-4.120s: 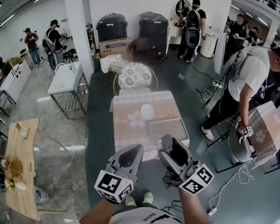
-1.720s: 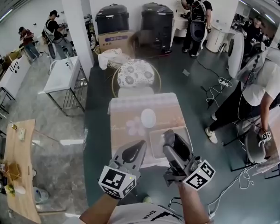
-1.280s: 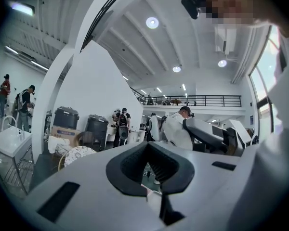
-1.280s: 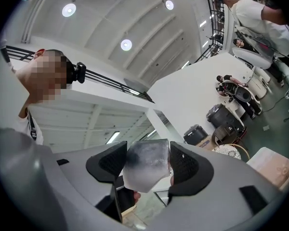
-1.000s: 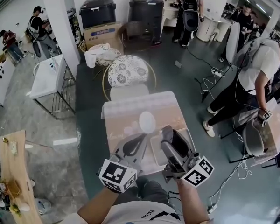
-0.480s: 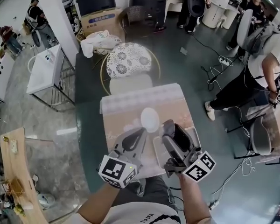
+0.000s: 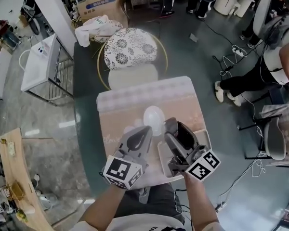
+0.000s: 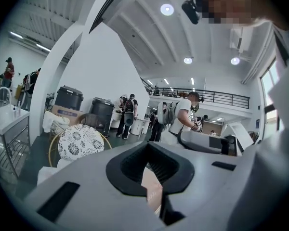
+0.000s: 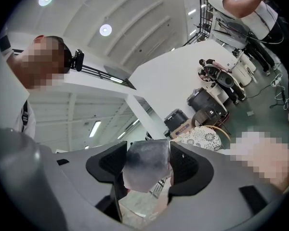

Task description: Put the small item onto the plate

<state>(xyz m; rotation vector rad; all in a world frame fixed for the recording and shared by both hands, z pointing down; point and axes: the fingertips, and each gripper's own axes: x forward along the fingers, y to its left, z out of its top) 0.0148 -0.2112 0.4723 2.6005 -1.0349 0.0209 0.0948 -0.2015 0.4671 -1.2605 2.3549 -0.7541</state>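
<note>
A white plate (image 7: 153, 119) lies near the middle of the pink-clothed table (image 7: 120, 105). My right gripper (image 7: 169, 125) hovers just right of the plate, over the table's front half. In the right gripper view it (image 9: 147, 163) is shut on a small grey-white item (image 9: 145, 172) wedged between its dark pads. My left gripper (image 7: 145, 130) hangs just in front of the plate beside the right one. The left gripper view shows its jaws (image 8: 152, 171) closed to a narrow slit with nothing in them.
A shallow pale tray (image 7: 203, 139) sits at the table's front right, under my right gripper. Beyond the table stand a white seat (image 7: 132, 76) and a round floral stool (image 7: 130, 48). A person (image 7: 279, 57) stands at the right among floor cables. A wooden bench (image 7: 12, 177) is far left.
The view has moved forward over the table, and both grippers now sit close to the plate. The right gripper still holds the small item; the left stays shut.
</note>
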